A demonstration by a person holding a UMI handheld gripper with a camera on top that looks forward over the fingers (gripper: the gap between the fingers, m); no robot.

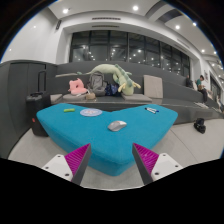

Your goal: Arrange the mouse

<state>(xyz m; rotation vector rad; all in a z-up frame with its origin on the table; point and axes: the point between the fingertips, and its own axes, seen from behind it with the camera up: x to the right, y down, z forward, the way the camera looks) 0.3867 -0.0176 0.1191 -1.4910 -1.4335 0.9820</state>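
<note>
Turquoise cloth covered the table point(60, 128), whose near corner pointed toward the gripper point(113, 160) and sat between its two fingers. Going from left to right, a small yellow piece point(68, 110) lay near the far left edge, then a round pale disc point(91, 113), then the grey mouse point(117, 125) near the middle with bare cloth all around it, then a blue-and-white item point(153, 110) by the right edge. The gripper's fingers stood wide apart, holding nothing, well short of the mouse. Behind the table ran a long sofa point(150, 88) with soft toys point(108, 78).
</note>
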